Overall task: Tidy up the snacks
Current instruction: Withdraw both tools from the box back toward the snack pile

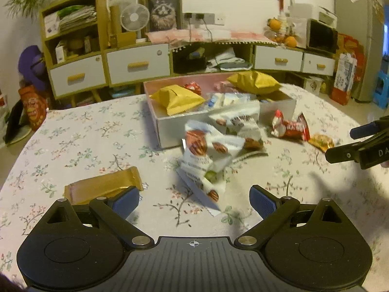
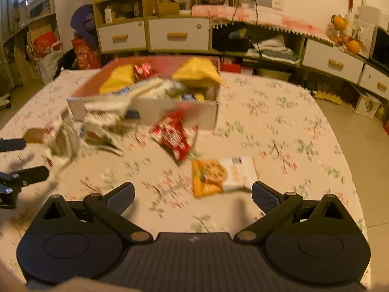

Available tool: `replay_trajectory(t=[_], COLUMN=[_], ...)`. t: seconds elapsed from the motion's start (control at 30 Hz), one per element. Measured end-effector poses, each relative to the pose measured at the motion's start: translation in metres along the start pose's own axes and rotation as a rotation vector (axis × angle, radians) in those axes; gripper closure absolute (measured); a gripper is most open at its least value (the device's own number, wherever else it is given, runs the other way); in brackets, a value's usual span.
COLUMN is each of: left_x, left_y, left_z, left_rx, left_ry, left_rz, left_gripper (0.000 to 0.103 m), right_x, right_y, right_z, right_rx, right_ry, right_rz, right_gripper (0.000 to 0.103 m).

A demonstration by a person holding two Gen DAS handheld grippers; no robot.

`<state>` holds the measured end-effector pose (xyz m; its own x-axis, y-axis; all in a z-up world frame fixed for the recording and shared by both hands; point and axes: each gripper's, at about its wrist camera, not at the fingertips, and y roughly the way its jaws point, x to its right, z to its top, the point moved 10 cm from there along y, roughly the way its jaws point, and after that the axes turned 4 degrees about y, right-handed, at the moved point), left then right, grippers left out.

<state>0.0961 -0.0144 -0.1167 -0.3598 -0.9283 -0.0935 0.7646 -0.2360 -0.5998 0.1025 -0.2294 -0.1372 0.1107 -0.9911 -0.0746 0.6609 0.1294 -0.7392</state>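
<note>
Left wrist view: both tools, left tool (image 1: 194, 200) and right tool (image 2: 193, 194), gape wide, empty; two yellow bags (image 1: 176, 98) in box (image 1: 170, 131); one gold bar (image 1: 104, 188), unclear in right view.

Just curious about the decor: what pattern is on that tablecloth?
The tablecloth is pale with small floral sprigs, clearest in the left wrist view.

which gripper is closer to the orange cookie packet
Right. The right gripper hovers open just short of the orange cookie packet. The left gripper is open over the white nut packets, farther off.
</note>
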Motion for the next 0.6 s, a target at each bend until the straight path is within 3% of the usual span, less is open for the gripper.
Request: replay_trajectory(t=[0.2, 0.6], left_x=[0.007, -0.001], left_y=[0.014, 0.035], left_z=[-0.009, 0.0], left_rx=[-0.018, -0.015], left_ry=[0.023, -0.059], left_rz=[-0.008, -0.002], left_gripper=[0.005, 0.004], right_x=[0.016, 0.019], right_y=[0.014, 0.024], right_z=[-0.013, -0.003], right_rx=[-0.042, 0.036], right_ry=[0.041, 0.037], right_rz=[-0.03, -0.011], right_gripper=[0.0, 0.0])
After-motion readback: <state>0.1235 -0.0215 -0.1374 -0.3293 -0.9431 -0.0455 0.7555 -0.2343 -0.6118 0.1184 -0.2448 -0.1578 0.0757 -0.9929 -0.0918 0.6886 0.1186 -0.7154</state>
